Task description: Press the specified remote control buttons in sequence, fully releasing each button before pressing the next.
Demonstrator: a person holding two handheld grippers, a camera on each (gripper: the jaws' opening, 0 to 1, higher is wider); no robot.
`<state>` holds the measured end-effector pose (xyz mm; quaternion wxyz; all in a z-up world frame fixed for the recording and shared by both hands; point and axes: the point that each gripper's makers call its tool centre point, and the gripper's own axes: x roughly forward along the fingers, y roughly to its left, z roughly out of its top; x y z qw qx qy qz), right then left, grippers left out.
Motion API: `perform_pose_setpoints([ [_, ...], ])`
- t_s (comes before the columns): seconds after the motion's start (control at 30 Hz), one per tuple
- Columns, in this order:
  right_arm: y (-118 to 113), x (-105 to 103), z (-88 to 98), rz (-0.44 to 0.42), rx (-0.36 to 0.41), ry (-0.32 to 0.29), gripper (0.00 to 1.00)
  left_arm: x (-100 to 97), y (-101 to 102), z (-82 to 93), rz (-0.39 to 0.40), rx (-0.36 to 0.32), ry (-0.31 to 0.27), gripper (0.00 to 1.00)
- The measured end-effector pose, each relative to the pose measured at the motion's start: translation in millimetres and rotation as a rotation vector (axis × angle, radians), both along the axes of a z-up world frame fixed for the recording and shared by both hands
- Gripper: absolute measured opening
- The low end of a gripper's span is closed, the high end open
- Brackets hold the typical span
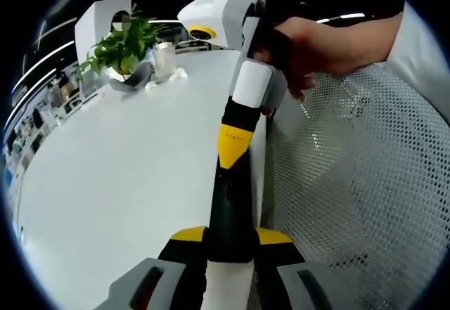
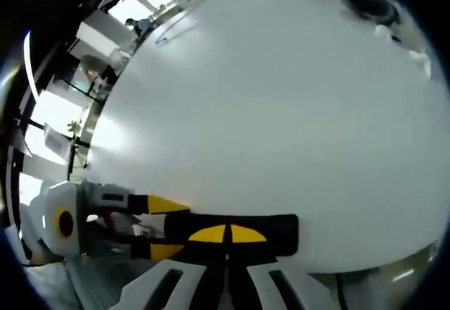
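Because the left gripper (image 1: 230, 243) was clamped on the black remote control (image 1: 228, 208), holding it along the edge of the white table (image 1: 126, 183), that grip probably had to stay rigid against the push. The right gripper (image 1: 226, 157), jaws together, had its yellow tip on the remote. It would do best to press straight down and then lift fully clear.

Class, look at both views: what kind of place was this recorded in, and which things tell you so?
Probably an open-plan office. A large white table carries a potted plant, a mesh office chair stands beside the table, and long ceiling light strips run over a wide room behind.
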<state>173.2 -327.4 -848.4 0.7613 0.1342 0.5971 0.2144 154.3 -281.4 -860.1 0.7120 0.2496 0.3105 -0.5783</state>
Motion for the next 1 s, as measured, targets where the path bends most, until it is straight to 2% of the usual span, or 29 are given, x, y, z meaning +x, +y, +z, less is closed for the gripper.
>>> perform_pose_setpoints([
  [0.1, 3.7, -4.1, 0.7, 0.013, 0.011, 0.021, 0.00, 1.8, 0.9, -0.2, 0.008, 0.001, -0.001, 0.24],
  [0.3, 8.4, -1.0, 2.8, 0.050, 0.007, -0.029, 0.00, 1.4, 1.4, 0.4, 0.009, -0.001, -0.001, 0.24],
  [0.47, 9.0, -5.3, -3.8, 0.066, -0.004, -0.002, 0.00, 0.9, 1.6, 0.1, 0.010, -0.001, 0.000, 0.24],
  [0.53, 10.4, -4.9, -3.3, 0.089, -0.015, -0.026, 0.00, 0.8, 1.6, 0.1, 0.011, -0.001, 0.000, 0.24],
  [1.0, 9.3, -4.9, -3.0, 0.054, 0.017, -0.010, 0.00, 0.2, 1.8, 0.4, 0.012, -0.004, -0.001, 0.24],
])
